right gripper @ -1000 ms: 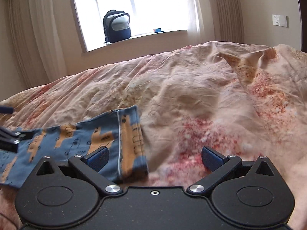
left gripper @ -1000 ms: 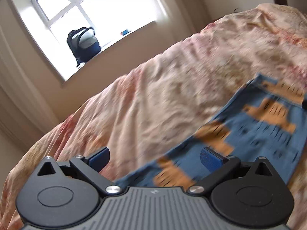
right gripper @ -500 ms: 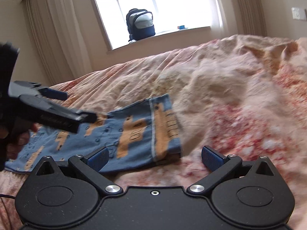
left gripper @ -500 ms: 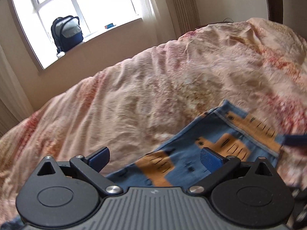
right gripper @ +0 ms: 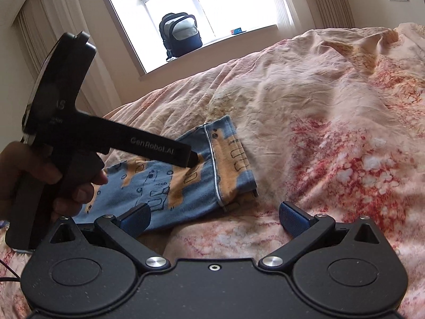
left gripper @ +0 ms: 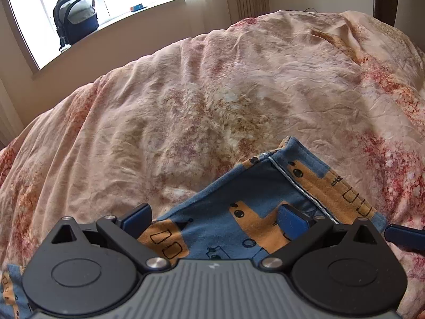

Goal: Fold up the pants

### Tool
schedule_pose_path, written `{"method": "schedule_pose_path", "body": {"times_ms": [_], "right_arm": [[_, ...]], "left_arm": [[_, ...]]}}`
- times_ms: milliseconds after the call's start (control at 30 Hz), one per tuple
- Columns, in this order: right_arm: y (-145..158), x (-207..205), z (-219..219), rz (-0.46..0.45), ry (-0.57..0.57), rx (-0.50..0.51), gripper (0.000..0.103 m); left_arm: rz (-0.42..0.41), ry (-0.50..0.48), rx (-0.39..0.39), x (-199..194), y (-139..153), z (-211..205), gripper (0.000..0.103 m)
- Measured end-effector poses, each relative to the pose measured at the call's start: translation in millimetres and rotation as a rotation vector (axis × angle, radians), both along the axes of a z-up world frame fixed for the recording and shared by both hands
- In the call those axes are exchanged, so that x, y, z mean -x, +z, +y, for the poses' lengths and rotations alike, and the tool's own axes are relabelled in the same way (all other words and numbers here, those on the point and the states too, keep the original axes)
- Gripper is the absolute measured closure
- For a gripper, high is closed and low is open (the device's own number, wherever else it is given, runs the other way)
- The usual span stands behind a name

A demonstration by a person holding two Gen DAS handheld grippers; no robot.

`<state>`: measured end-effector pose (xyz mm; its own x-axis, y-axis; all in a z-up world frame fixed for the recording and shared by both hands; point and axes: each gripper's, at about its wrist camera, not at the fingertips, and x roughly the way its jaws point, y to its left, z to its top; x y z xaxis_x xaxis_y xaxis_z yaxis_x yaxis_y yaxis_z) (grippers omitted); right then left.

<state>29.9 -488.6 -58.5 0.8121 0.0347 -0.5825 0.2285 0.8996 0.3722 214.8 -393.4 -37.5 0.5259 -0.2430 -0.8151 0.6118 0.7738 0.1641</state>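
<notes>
Left tongs (left gripper: 213, 219) have swung in over the pants (left gripper: 212, 228) in the last second, jaws spread, gripping nothing. Right tongs (right gripper: 213, 219) also released, pants' hem (right gripper: 233, 164) just ahead-left on the bed (right gripper: 332, 106). Looks like pre-grasp for the next fold.

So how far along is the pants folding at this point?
Done: the pants lie flat on the bedspread as a short stack, apparently doubled over already. In hand: nothing is gripped; the left gripper hovers open above the cloth, and the right gripper sits open beside the hem end. Left: probably one more fold, though the near end is hidden.
</notes>
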Motion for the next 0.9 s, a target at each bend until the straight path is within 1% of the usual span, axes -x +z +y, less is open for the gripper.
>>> {"method": "schedule_pose_path", "body": {"times_ms": [33,67,133,200,267,333,433,533,600,667,700,767,800,833,867,900], "right_arm": [[-0.2,-0.6,0.2,0.001,0.0,0.0,0.0],[-0.2,-0.7,0.0,0.003,0.001,-0.002,0.0],[0.5,0.1,-1.8,0.003,-0.001,-0.028,0.0],[0.4,3.4,-5.0,-0.006,-0.013,-0.086,0.0],[-0.6,6.1,-9.6,-0.018,-0.032,-0.158,0.0],[-1.3,2.1,-12.3,-0.009,-0.042,-0.192,0.0],[-1.4,-13.1,-16.0,0.032,-0.077,-0.244,0.0],[-1.6,-22.3,-18.2,0.017,-0.116,-0.338,0.001],[-2.0,-22.2,-19.0,-0.009,-0.152,-0.386,0.003],[-1.3,-19.4,-19.2,-0.022,-0.189,-0.381,0.016],[-1.2,-17.3,-17.9,-0.019,-0.204,-0.359,0.02],[-1.1,-13.1,-15.4,-0.016,-0.23,-0.321,0.036],[-1.1,-11.1,-14.5,-0.018,-0.244,-0.308,0.04],[-0.9,-9.4,-13.7,-0.02,-0.259,-0.291,0.051],[-0.3,-8.0,-12.6,-0.022,-0.272,-0.268,0.064],[0.5,-7.0,-11.0,-0.024,-0.283,-0.24,0.071]], "left_arm": [[0.011,0.003,0.018,-1.5,1.2,2.4,0.0],[0.032,0.005,0.058,-3.4,3.1,6.8,0.0],[0.088,0.0,0.184,-7.8,9.2,17.6,0.0],[0.139,-0.008,0.316,-10.5,14.4,28.7,0.0],[0.172,-0.021,0.396,-12.1,17.6,32.6,0.0],[0.203,-0.04,0.426,-14.6,18.9,28.0,0.0],[0.218,-0.036,0.422,-18.4,22.0,19.8,0.0],[0.233,-0.038,0.439,-22.7,27.7,18.1,0.0],[0.25,-0.032,0.448,-26.4,30.0,18.3,0.001],[0.262,-0.016,0.442,-30.4,30.4,18.2,0.001],[0.267,-0.007,0.435,-31.8,29.9,18.0,0.002],[0.276,0.001,0.424,-33.1,28.8,17.6,0.004],[0.281,0.003,0.422,-33.1,28.7,17.5,0.004],[0.286,0.004,0.423,-32.9,29.2,17.8,0.005],[0.293,0.003,0.427,-32.8,30.0,18.0,0.006],[0.3,0.002,0.43,-32.7,31.3,18.3,0.006]]}}
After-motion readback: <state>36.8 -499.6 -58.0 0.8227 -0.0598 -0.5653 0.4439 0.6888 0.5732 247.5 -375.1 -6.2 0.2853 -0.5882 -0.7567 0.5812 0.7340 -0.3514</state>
